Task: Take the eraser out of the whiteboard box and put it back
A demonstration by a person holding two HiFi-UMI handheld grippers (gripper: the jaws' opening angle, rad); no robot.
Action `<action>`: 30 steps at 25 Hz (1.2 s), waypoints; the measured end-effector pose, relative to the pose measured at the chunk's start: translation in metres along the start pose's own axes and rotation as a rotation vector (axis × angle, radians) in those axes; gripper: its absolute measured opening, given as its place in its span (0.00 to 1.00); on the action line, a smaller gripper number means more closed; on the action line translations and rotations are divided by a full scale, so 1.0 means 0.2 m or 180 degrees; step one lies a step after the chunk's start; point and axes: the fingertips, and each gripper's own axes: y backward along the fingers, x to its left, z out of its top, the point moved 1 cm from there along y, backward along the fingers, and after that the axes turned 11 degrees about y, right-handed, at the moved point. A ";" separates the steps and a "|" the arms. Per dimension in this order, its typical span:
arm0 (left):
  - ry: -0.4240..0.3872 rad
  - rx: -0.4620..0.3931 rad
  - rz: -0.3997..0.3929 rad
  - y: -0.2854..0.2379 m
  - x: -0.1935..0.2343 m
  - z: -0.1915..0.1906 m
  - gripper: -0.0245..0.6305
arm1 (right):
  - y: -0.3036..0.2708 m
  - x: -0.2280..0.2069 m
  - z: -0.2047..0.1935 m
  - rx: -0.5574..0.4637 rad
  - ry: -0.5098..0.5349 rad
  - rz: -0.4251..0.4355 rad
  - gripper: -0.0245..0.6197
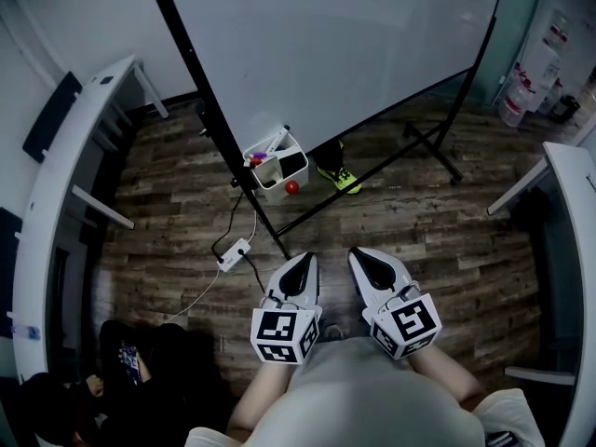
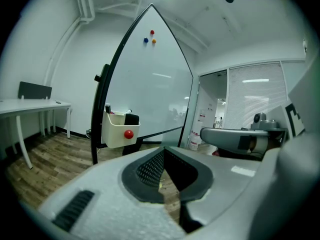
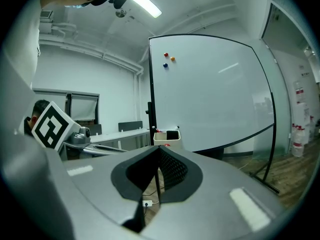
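The wood-plank floor (image 1: pixel 447 222) is the largest surface, bounded by a white desk (image 1: pixel 65 166) on the left and a second white desk (image 1: pixel 570 203) on the right. A large whiteboard (image 1: pixel 345 35), smooth, glossy and blank apart from three small round magnets (image 2: pixel 152 32) near its top, stands tilted in a black tubular stand (image 1: pixel 214 119). The stand's floor bar runs diagonally across the planks between the grippers and the board. White containers (image 1: pixel 517 101) stand near the far right corner. A white power strip (image 1: pixel 235 253) with its cable lies on the floor just ahead of the left gripper and below the box. The whiteboard box (image 1: pixel 270 182), a white open-topped rectangular plastic bin, hangs on the stand's upright at the board's lower left edge and carries a red round magnet (image 1: pixel 291 187) on its front wall. The eraser (image 1: pixel 293 163), a matte black rectangular block, stands upright inside the box at its right side, its top clear of the rim; marker pens occupy the left side. The left gripper (image 1: pixel 307 257) and right gripper (image 1: pixel 357 251), white shells with black ribbed pads, are held side by side and point towards the box, well apart from it. Both are clenched with the pad tips meeting and nothing between them.
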 end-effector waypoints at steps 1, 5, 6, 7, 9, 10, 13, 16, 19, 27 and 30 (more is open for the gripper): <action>0.0005 -0.0003 0.0015 0.00 0.01 0.00 0.04 | -0.01 0.00 0.00 -0.0003 0.0000 0.0007 0.05; 0.0020 -0.0028 0.0066 0.00 0.03 0.02 0.04 | -0.04 -0.01 0.01 -0.0027 -0.0015 0.0036 0.05; 0.0024 -0.0035 0.0079 -0.01 0.04 0.02 0.04 | -0.05 -0.01 0.02 -0.0031 -0.0018 0.0050 0.05; 0.0029 -0.0043 0.0093 -0.01 0.04 0.03 0.04 | -0.06 -0.02 0.02 -0.0036 -0.0020 0.0067 0.05; 0.0039 -0.0060 0.0131 -0.02 0.05 0.04 0.04 | -0.08 -0.02 0.03 -0.0054 -0.0022 0.0111 0.05; 0.0045 -0.0071 0.0154 -0.03 0.06 0.04 0.04 | -0.10 -0.03 0.03 -0.0065 -0.0020 0.0136 0.05; 0.0069 -0.0106 0.0235 -0.05 0.09 0.07 0.04 | -0.15 -0.05 0.05 -0.0094 0.0000 0.0226 0.05; 0.0094 -0.0159 0.0317 -0.09 0.12 0.10 0.04 | -0.22 -0.09 0.06 -0.0103 0.0033 0.0326 0.05; 0.0106 -0.0213 0.0408 -0.13 0.15 0.14 0.04 | -0.30 -0.14 0.08 -0.0124 0.0046 0.0411 0.05; 0.0184 -0.0308 0.0615 -0.22 0.25 0.23 0.04 | -0.49 -0.21 0.12 -0.0168 0.0105 0.0688 0.05; 0.0208 -0.0338 0.0684 -0.25 0.27 0.26 0.04 | -0.54 -0.23 0.14 -0.0167 0.0123 0.0781 0.05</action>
